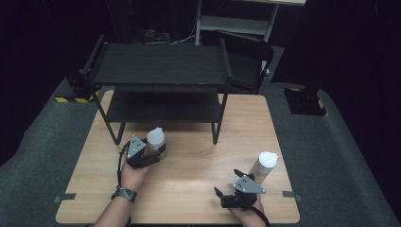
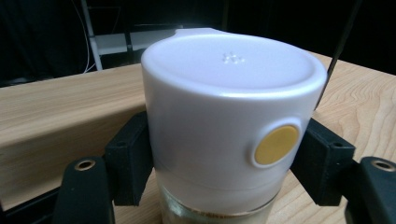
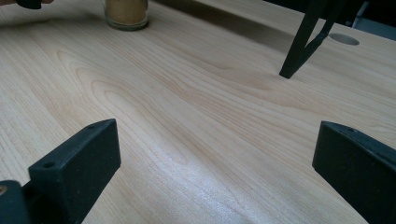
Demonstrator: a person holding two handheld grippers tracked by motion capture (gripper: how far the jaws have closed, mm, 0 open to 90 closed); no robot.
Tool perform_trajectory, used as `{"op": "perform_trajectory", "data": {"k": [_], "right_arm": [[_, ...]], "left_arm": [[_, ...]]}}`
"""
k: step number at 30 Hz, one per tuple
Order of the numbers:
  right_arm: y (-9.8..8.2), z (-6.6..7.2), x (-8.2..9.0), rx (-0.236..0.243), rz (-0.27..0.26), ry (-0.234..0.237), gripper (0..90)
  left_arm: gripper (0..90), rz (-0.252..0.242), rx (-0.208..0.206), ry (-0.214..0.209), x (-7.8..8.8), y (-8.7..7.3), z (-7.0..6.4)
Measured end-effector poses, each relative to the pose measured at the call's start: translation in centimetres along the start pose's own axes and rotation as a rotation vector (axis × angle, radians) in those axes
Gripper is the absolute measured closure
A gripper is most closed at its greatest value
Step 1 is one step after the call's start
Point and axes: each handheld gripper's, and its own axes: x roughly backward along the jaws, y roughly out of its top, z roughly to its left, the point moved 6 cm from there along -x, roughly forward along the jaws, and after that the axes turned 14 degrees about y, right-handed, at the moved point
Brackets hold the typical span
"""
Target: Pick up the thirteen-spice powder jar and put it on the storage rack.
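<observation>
Standing upright, white-capped jar [image 2: 229, 135], left claw [image 1: 150, 153] clamped on its cap, right claw [image 3: 217, 172] spread wide, empty.

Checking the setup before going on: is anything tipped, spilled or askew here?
Nothing stands out. Both jars stand upright with caps on, nothing spilled on the table, and the rack sits square.

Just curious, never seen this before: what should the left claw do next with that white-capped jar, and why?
Probably lift it straight up. The left gripper has its jaws pressed on both sides of the jar, which stands on the table before the black shelf.
</observation>
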Motion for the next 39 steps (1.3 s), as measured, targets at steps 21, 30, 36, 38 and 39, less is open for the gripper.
{"op": "perform_trajectory", "data": {"k": [21,30,36,38,39], "right_arm": [[0.0,0.0,0.0,-0.004,0.001,0.002,0.6],[0.0,0.0,0.0,-0.006,0.000,0.001,0.6],[0.1,0.0,0.0,-0.009,0.007,-0.002,0.6],[0.1,0.0,0.0,-0.010,0.015,-0.004,0.6],[0.1,0.0,0.0,-0.010,0.015,-0.004,0.6]], "left_arm": [[30.3,-0.034,-0.003,-0.027,1.3,0.5,0.2],[30.3,-0.056,-0.020,-0.034,2.7,1.4,0.3],[30.3,-0.072,-0.026,-0.042,3.8,2.3,0.3],[30.3,-0.074,-0.028,-0.051,4.2,2.6,0.2],[30.3,-0.074,-0.028,-0.051,4.2,2.6,0.2]]}}
